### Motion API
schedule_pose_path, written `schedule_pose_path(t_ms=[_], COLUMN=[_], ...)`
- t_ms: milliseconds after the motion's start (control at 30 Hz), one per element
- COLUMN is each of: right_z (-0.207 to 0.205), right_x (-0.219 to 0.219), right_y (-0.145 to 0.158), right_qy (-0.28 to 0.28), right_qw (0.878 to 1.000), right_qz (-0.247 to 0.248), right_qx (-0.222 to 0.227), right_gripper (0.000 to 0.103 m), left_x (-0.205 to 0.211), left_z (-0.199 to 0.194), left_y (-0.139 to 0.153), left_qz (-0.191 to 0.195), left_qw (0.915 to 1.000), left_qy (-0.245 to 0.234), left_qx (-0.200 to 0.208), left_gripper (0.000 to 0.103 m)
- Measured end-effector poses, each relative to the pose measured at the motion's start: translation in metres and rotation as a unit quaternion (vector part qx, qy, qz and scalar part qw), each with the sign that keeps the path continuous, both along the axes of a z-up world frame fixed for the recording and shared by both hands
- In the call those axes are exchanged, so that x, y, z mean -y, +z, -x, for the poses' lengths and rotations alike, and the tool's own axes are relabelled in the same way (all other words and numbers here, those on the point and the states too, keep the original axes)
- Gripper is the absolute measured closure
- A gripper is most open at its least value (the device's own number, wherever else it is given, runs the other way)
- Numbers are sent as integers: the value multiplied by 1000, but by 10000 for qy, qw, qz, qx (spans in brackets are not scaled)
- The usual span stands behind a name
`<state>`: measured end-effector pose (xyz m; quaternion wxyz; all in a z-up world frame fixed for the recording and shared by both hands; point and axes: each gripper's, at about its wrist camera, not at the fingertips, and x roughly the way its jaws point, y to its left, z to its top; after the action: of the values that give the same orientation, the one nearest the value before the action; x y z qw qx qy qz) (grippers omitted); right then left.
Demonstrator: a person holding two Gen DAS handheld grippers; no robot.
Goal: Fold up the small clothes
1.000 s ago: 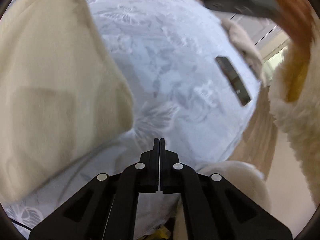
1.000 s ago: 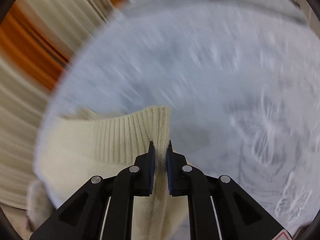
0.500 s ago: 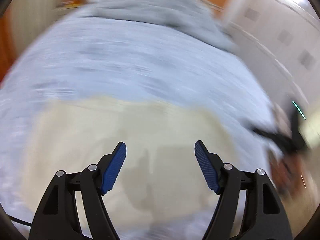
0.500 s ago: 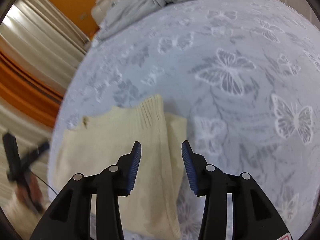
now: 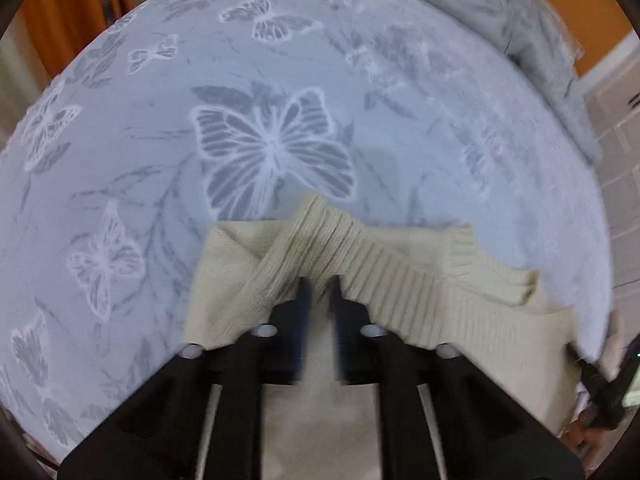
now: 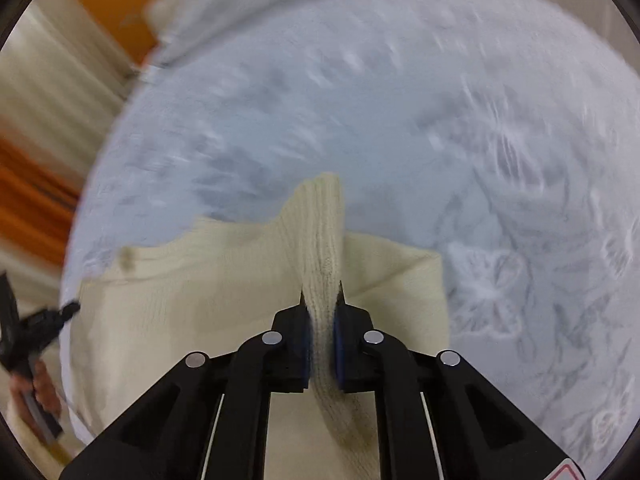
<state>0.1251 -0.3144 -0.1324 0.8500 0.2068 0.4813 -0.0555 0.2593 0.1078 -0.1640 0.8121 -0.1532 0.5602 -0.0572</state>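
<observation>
Cream ribbed knit, a small sweater (image 5: 400, 280), lies on the bed (image 5: 160, 140), whose cover is pale grey with a butterfly print. Left wrist view: the left tool (image 5: 320, 292) has its jaws drawn close on a raised fold of the ribbed band, which runs across the frame from the left side to a bunched cuff (image 5: 516, 288) at the right. The fingertips are blurred, so the depth of the bite cannot be confirmed; it appears shallow, near the edge of the rib. A grey duvet (image 5: 500, 4) lies heaped at the far end of the bed, well apart from the work. Right wrist view: the right tool (image 6: 322, 304) pinches a narrow upright ridge of rib between its pads, with the knit standing up ahead of the tips and the body of the sweater spreading flat to the left and below. The frame is smeared, which suggests fast motion. Assessed risks: stretchy rib may slide out of a shallow pinch if either tool pulls quickly; uneven travel between the two tools would skew the fold line and leave the cuff bunched inside; a pinch that has caught only the top layer would lift it alone and drag the lower layer into wrinkles; the bed cover could also be snagged if a tool dips low.
</observation>
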Motion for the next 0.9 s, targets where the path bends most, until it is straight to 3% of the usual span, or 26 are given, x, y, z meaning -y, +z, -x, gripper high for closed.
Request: schedule_pose_path(t_ms=[167,267,367,433,467,500,533,567,600,633,667,700,767,800,833,867,900], right_z=[34,2,-36,-45,-41,-35,-23,-12,-2,11,24,35,39,35,32,27,23], right_x=[1,16,28,33,33,32,29,24,18,11,0,-13,-39,-55,-73,-97,-114], right_y=[77,69,3,-41,-44,-37,-20,-4,10,24,37,43,35,26,15,0,-13], right_qy=[-94,-239,-399,-648,-777,-918,-1072,-1051,-990,-939,-917,-846,-473,-251,1,340,566], right_qw=[9942,9960,9988,9940,9934,9934,9928,9938,9948,9954,9950,9950,9984,9992,9995,9989,9978], right_qz=[-96,-158,-236,-204,-198,-243,-319,-302,-223,-58,152,257,-41,-234,-320,-294,-262], right_qx=[1063,848,-147,-857,-814,-636,-419,-212,-42,159,366,471,309,181,57,-105,-222], right_gripper=[95,95,92,90,89,82,81,81,72,56,54,54,72,90,97,97,97], left_x=[-11,-14,-5,2,4,4,3,0,-2,-3,0,4,15,24,34,47,58], left_z=[42,30,-5,-27,-31,-33,-31,-24,-17,-8,7,23,50,62,71,80,87], left_y=[74,99,77,40,21,3,-8,-6,2,13,33,51,74,79,79,71,58], left_qz=[103,64,-189,-433,-582,-722,-773,-678,-615,-631,-756,-888,-929,-826,-735,-641,-541], left_qw=[9947,9930,9962,9984,9981,9974,9970,9976,9980,9979,9963,9937,9902,9899,9899,9906,9916], left_qy=[-263,-301,-199,-118,-8,35,73,128,149,92,-50,-171,-363,-561,-720,-858,-954], left_qx=[992,1144,831,352,224,69,-73,-58,14,136,405,664,977,1006,971,847,690], left_gripper=[98,98,97,97,98,98,98,98,98,98,97,94,86,74,67,58,58])
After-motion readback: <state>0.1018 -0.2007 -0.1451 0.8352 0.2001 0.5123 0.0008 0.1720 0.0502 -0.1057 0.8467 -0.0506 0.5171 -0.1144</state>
